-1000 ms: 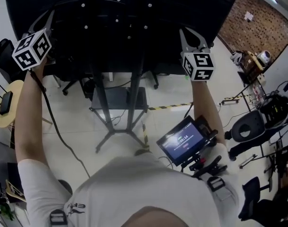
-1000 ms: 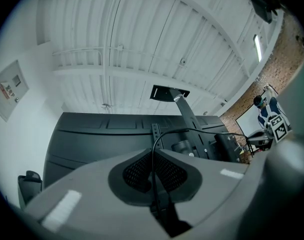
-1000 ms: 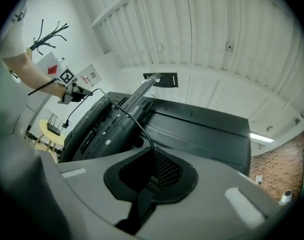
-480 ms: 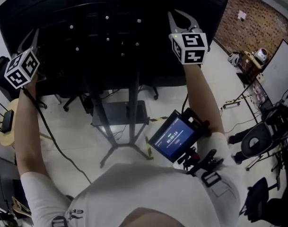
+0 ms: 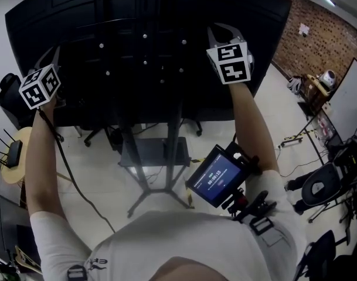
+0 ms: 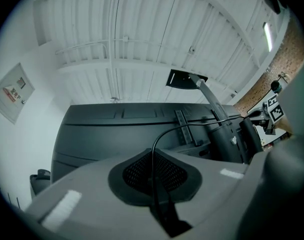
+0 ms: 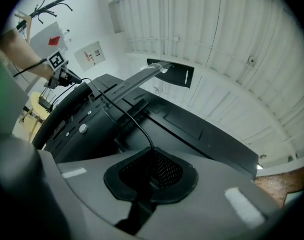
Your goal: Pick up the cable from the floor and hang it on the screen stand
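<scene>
While both arms (image 5: 251, 127) stretch toward the top of the frame, the left gripper (image 5: 51, 56) at upper left and the right gripper (image 5: 220, 33) right of centre are each clamped on the thin black cable (image 6: 159, 136). It runs between them across the back of the black screen (image 5: 149, 34). From the left gripper it trails down the left side, well apart from the screen stand (image 5: 166, 151).

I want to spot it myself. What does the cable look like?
Find the big black screen on its stand. At its back two tools are raised, the left tool and the right tool, one at each side. The cable is the thin black line stretched between them, pinched in both, far thinner than the stand's straight poles.
</scene>
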A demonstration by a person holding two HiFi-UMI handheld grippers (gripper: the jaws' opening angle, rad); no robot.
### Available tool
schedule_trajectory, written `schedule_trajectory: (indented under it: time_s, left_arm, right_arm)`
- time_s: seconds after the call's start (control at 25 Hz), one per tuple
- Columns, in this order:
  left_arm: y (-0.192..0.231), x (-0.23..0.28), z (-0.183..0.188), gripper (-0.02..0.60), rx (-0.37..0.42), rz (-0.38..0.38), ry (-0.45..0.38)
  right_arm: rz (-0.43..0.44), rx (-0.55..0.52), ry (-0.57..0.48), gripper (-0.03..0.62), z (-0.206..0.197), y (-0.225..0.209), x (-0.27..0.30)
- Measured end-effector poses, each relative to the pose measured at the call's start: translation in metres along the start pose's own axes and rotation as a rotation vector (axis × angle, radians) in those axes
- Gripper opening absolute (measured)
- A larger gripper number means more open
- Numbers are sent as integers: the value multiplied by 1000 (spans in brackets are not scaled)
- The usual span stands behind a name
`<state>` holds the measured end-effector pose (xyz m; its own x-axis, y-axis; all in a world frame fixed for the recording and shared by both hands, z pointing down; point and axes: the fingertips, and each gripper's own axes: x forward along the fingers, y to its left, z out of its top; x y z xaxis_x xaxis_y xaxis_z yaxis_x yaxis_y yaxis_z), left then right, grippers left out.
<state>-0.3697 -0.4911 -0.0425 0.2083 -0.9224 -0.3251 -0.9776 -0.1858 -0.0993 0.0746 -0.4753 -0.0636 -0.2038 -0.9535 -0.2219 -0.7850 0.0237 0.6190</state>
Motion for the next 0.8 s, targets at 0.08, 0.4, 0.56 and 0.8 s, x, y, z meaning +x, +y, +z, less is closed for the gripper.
schedule_trajectory:
  time_s: [0.08, 0.4, 0.56, 0.8]
  left_arm:
    - [6, 1, -10, 18, -8, 8, 23]
    - [20, -4, -49, 18, -35, 40, 83]
    - [22, -10, -67, 18, -55, 49, 99]
    - [11, -17, -88, 18, -44, 33, 114]
  right_arm:
    - [1, -31, 17, 28, 1, 7, 3]
    - [23, -142, 50, 27, 1, 31, 14]
    - [40, -194, 46, 28, 5, 41, 13]
    - [36, -196, 18, 29, 5, 48, 8]
